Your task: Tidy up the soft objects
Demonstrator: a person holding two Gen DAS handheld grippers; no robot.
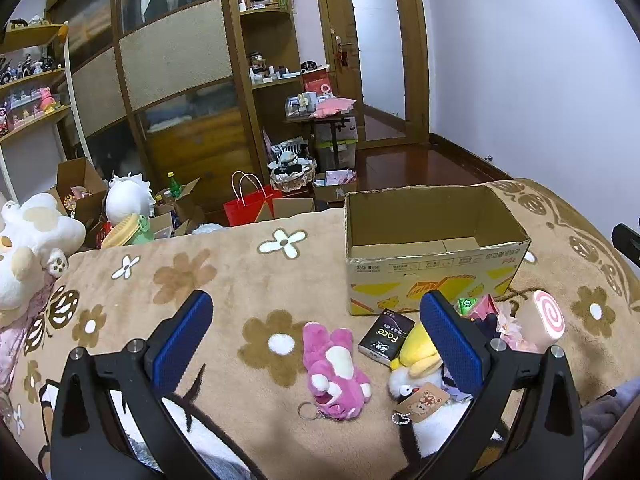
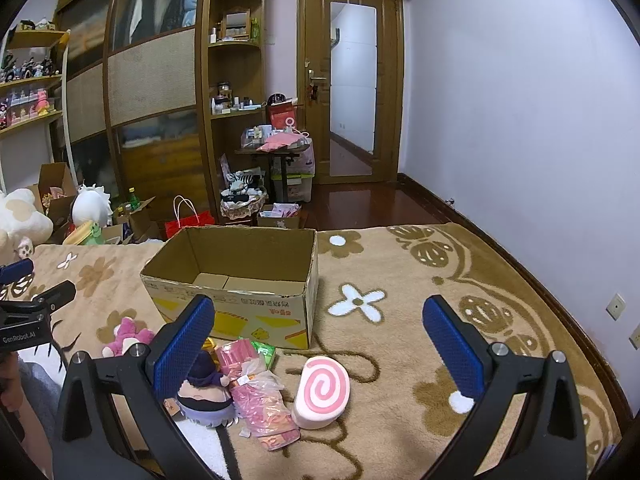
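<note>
An open cardboard box (image 1: 432, 276) (image 2: 240, 308) stands on a tan flower-patterned blanket (image 1: 224, 280), with nothing visible inside it. In front of it lie a pink plush bear with a key ring (image 1: 334, 372) (image 2: 128, 338), a white plush with a yellow hat (image 1: 416, 364), a purple-haired doll (image 2: 206, 390), a pink swirl roll cushion (image 1: 546, 320) (image 2: 322, 392), and a pink plastic packet (image 2: 260, 404). My left gripper (image 1: 316, 336) hovers open above the pink bear. My right gripper (image 2: 320, 340) hangs open above the swirl cushion. Neither holds anything.
A black "Face" tissue pack (image 1: 386, 336) and a green packet (image 1: 468, 306) lie by the box. A big white plush (image 1: 28, 248) sits at the blanket's left edge. Beyond the blanket stand open boxes, a red bag (image 1: 250, 204), a wardrobe and shelves.
</note>
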